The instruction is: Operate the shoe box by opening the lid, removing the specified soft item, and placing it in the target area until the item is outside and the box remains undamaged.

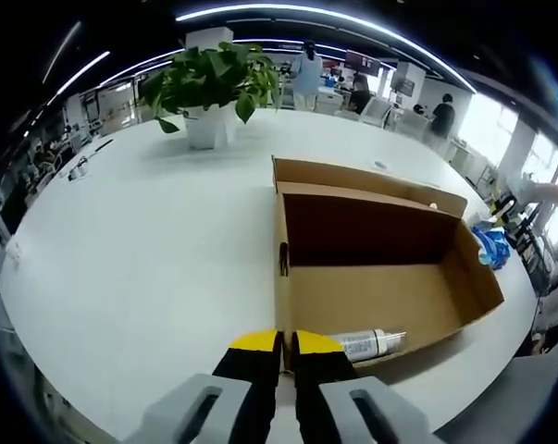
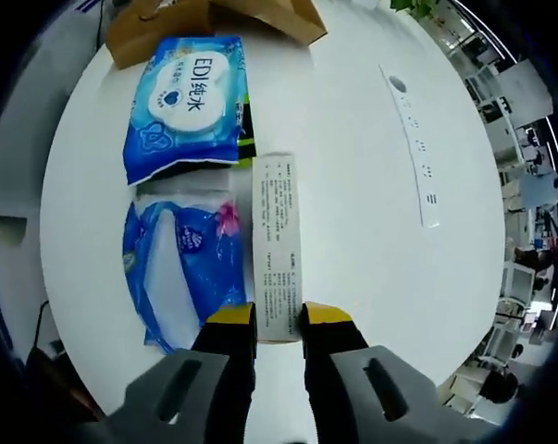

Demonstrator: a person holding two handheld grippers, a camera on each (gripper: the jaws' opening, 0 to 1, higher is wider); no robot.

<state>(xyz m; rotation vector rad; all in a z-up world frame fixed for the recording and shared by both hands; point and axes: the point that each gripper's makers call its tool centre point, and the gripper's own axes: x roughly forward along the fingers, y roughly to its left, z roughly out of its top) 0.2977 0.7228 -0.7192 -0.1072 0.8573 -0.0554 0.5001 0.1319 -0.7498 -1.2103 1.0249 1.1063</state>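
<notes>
Surface: white round table (image 1: 149, 259) in an open office; one potted plant (image 1: 214, 88) far ahead of the left gripper, people at desks beyond it.
Shoe box: one cardboard shoe box (image 1: 380, 259) just ahead and right of the left gripper (image 1: 286, 340), lid already folded back, interior in plain sight; no tear or crush visible.
Box contents: one small bottle (image 1: 371, 344) lying on its side at the near wall, right beside the left fingertips. Nothing else seen inside.
Left gripper: jaws nearly together, a thin gap between the yellow tips, nothing held; tips sit at the box's near corner.
Right gripper: right gripper (image 2: 279, 314) has its jaws parted around the near end of a flat white printed pack (image 2: 277, 245); whether the pads press on it cannot be told.
Soft items out on table: three counted — one blue wipes pack (image 2: 188, 102) far ahead-left, one crumpled blue bag (image 2: 181, 264) just left of the tips, plus the white pack between the jaws.
Other: one white power strip (image 2: 413, 139) ahead-right, well apart.
Step (judged): lid open, soft goods outside; placing or tidying stage.
Next move calls for: either releasing the white pack cleanly, or lifting the bottle without dragging the cardboard wall.
</notes>
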